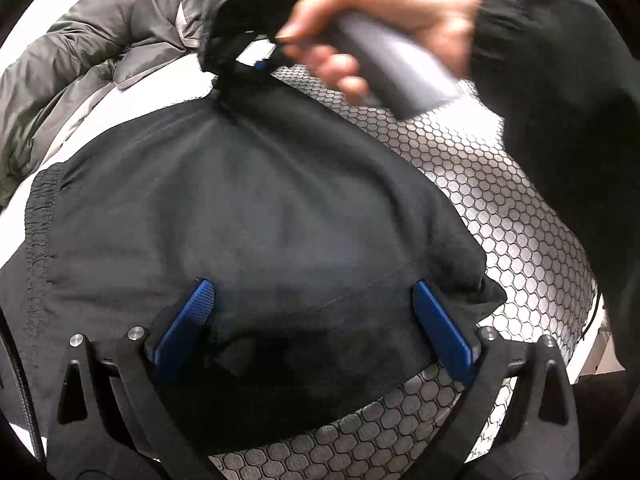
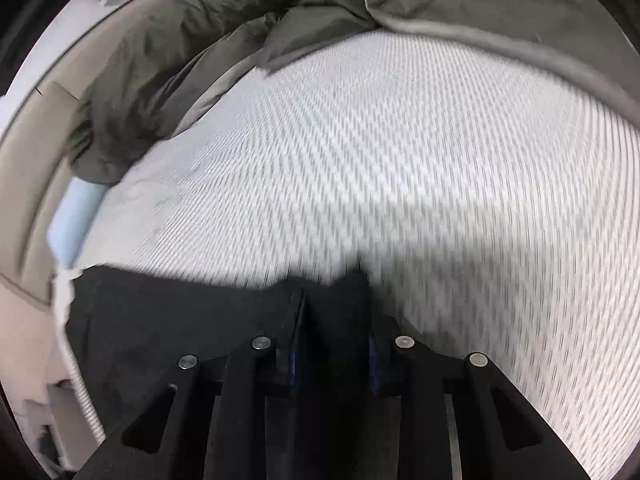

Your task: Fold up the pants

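Observation:
The black pants (image 1: 248,216) lie spread on a honeycomb-patterned mat (image 1: 500,200), elastic waistband at the left. My left gripper (image 1: 314,304) is open, its blue pads (image 1: 192,320) wide apart over the near edge of the pants, holding nothing. In the left wrist view my right gripper (image 1: 256,62), held by a hand, is pinched on the far edge of the pants. In the right wrist view my right gripper (image 2: 332,312) is shut on a bunch of black pants fabric (image 2: 160,320), lifted slightly over the white bed surface (image 2: 400,160).
A grey-olive puffer jacket (image 1: 92,52) lies at the far left, also across the top of the right wrist view (image 2: 240,32). A light blue object (image 2: 76,216) sits by the bed's left edge. The person's black sleeve (image 1: 560,100) fills the right side.

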